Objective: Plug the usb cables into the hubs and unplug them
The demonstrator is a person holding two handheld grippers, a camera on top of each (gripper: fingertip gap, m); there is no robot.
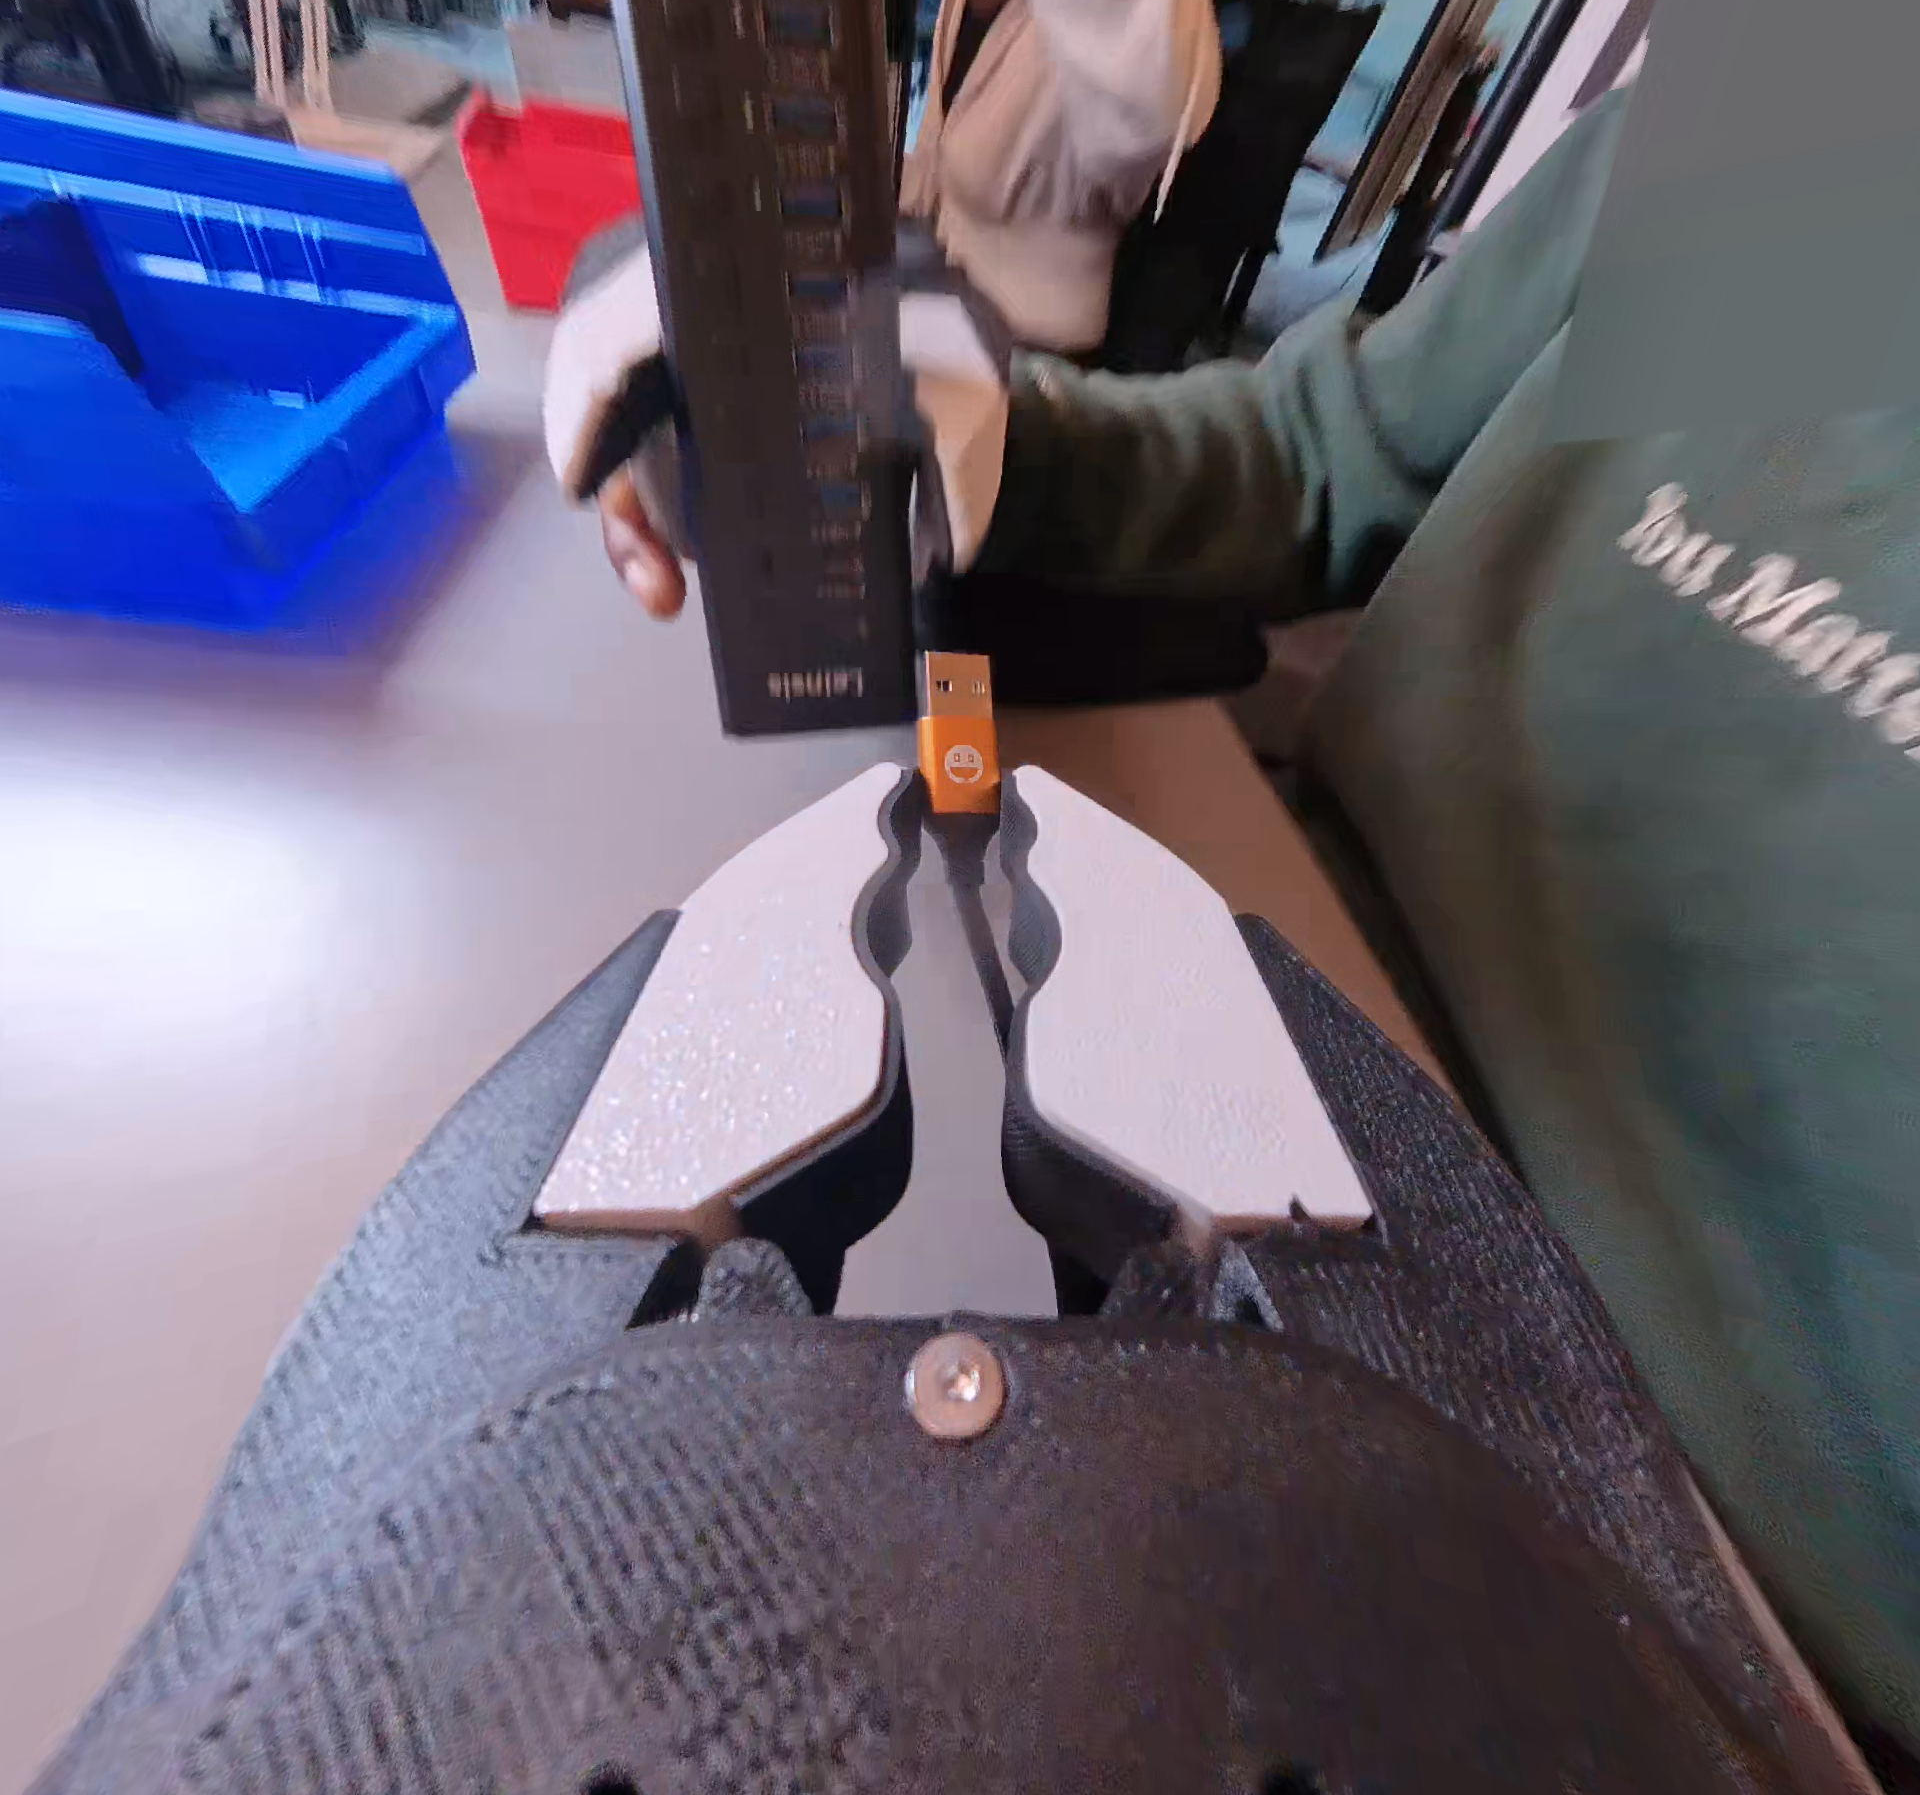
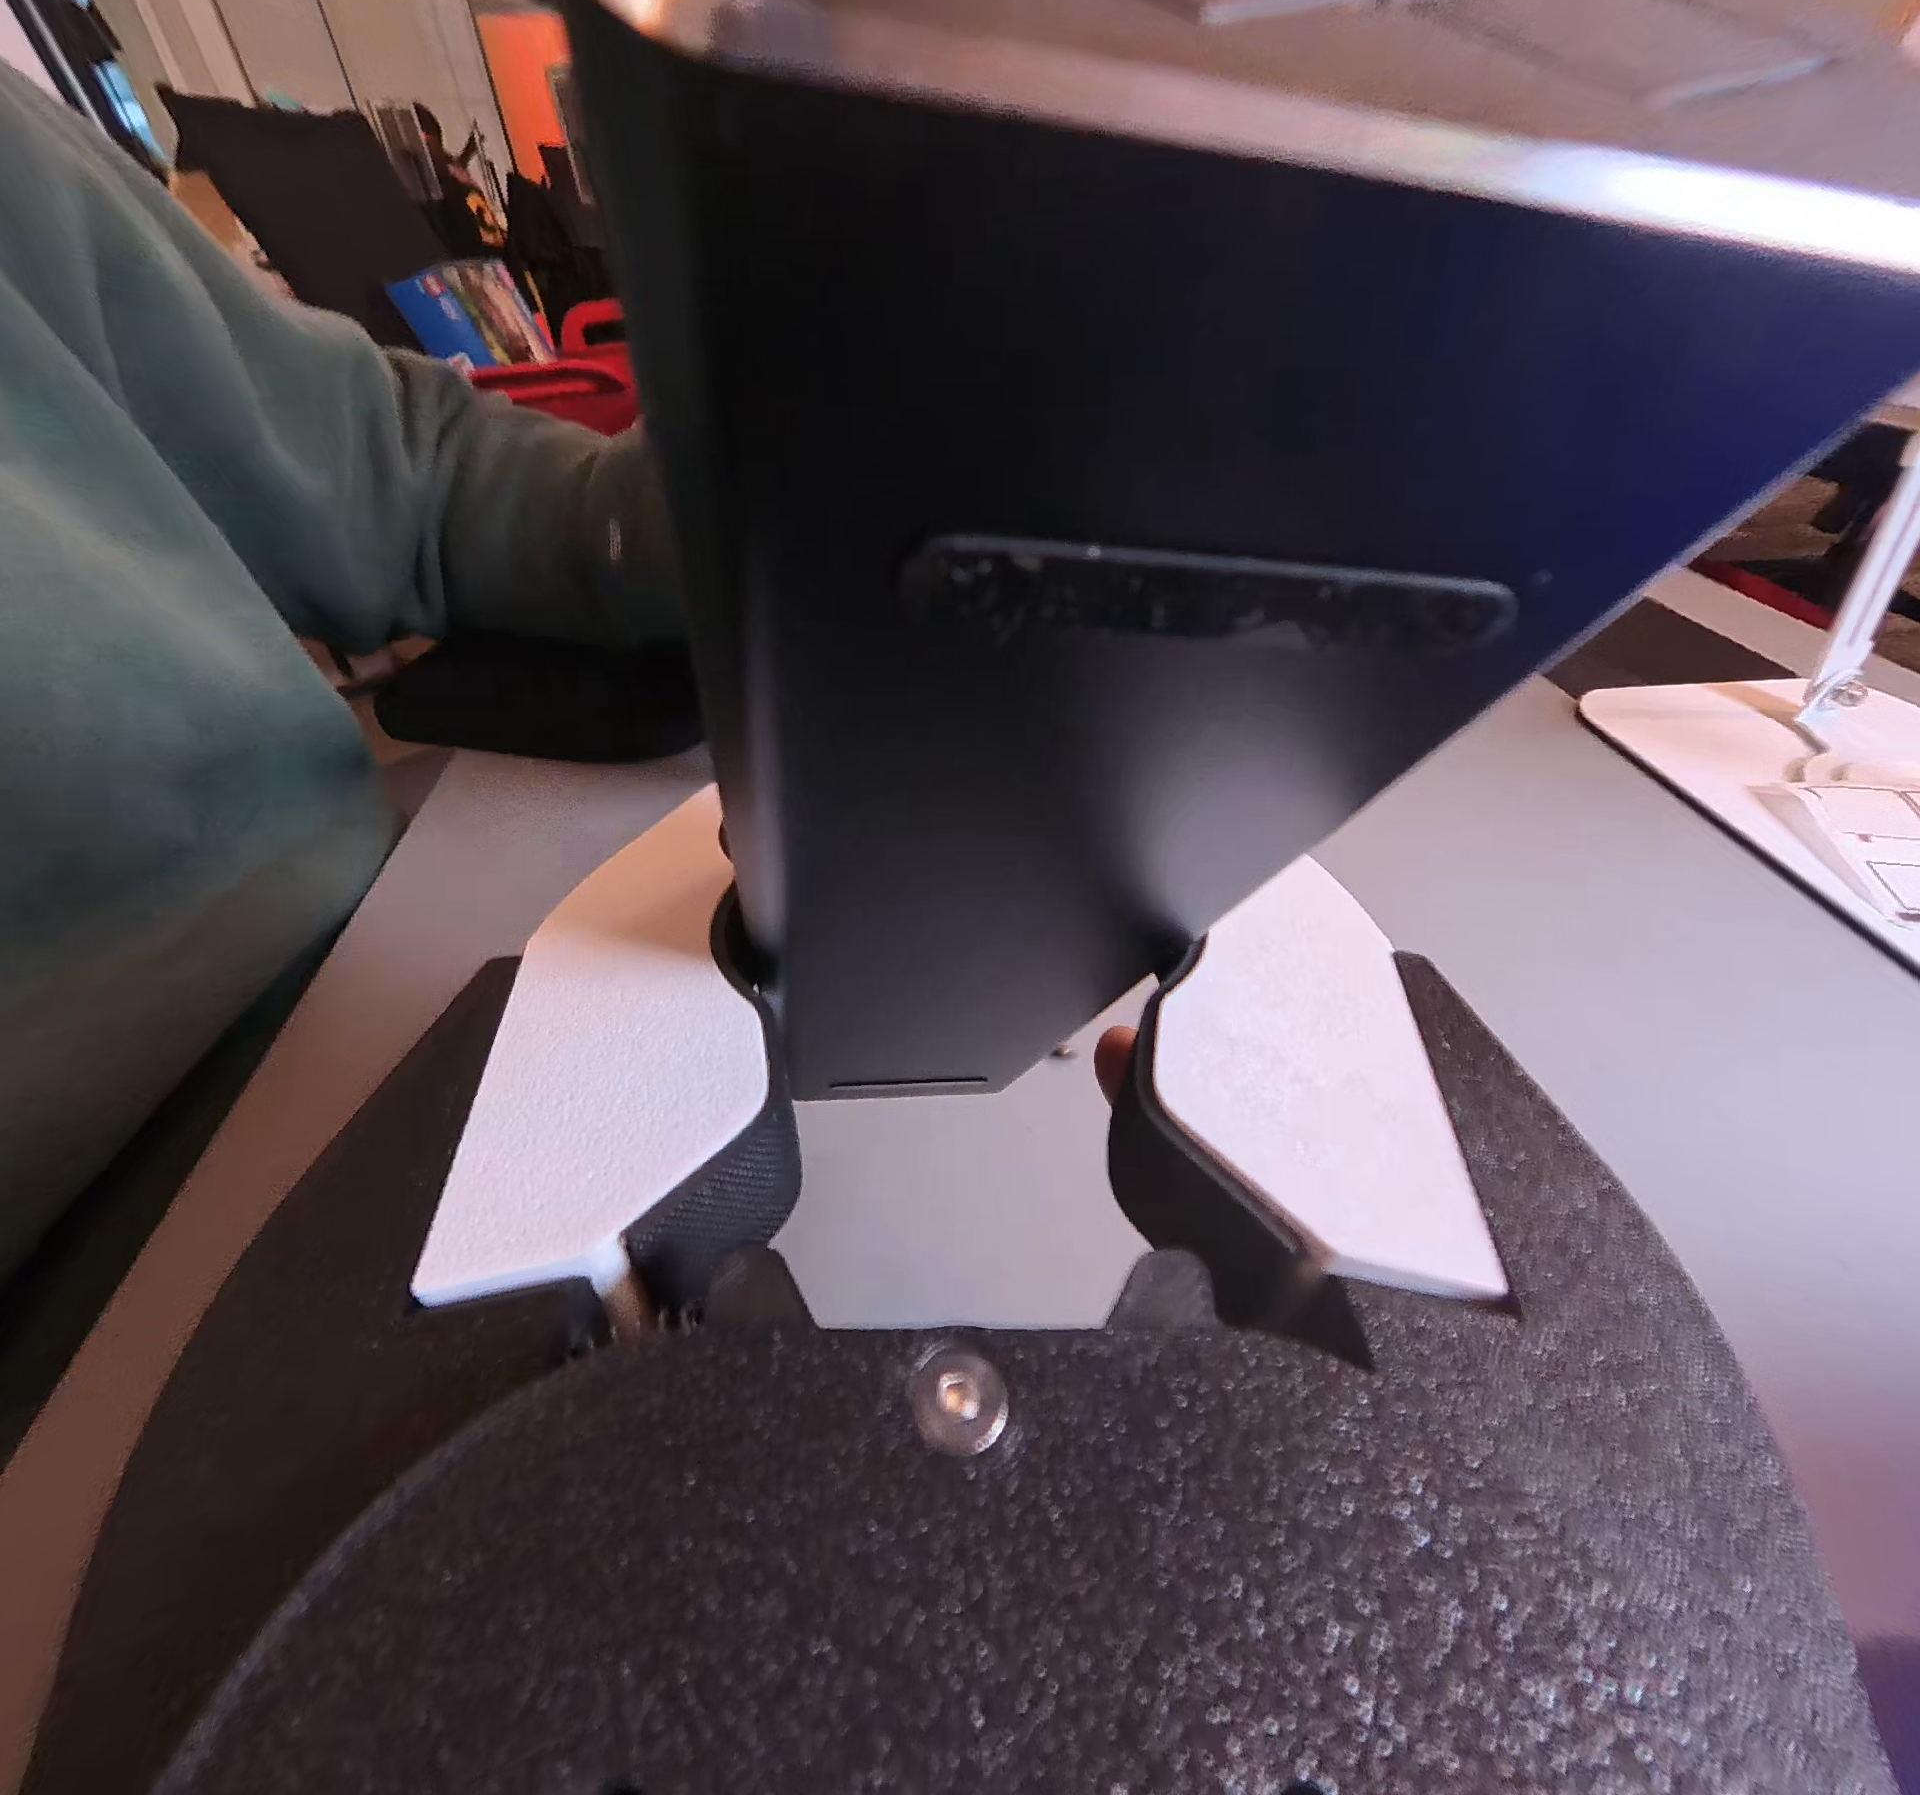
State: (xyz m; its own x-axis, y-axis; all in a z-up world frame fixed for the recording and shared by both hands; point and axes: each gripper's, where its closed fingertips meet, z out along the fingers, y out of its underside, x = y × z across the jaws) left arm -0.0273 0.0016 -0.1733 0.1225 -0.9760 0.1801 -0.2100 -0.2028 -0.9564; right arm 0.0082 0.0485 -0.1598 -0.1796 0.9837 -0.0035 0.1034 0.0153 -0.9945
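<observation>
In the left wrist view, my left gripper (image 1: 956, 795) is shut on an orange USB plug (image 1: 958, 774). The plug's black cable runs back between the fingers and its metal tip points forward. The tip sits just right of the lower end of a long black USB hub (image 1: 774, 343), beside it and not inserted. The hub stands upright, with a row of ports down its face, blurred. The right gripper's white fingers (image 1: 597, 374) clamp it farther up. In the right wrist view, my right gripper (image 2: 987, 914) is shut on the hub (image 2: 1039, 395), whose dark underside fills the view.
A blue bin (image 1: 208, 374) and a red bin (image 1: 551, 187) stand on the grey table (image 1: 208, 914) at the left. A person's green sleeve (image 1: 1195, 467) and torso are close on the right. A second person (image 1: 1070, 83) stands behind. A white stand base (image 2: 1766, 769) is at the right. The grippers' ends are close to 7 cm from one another.
</observation>
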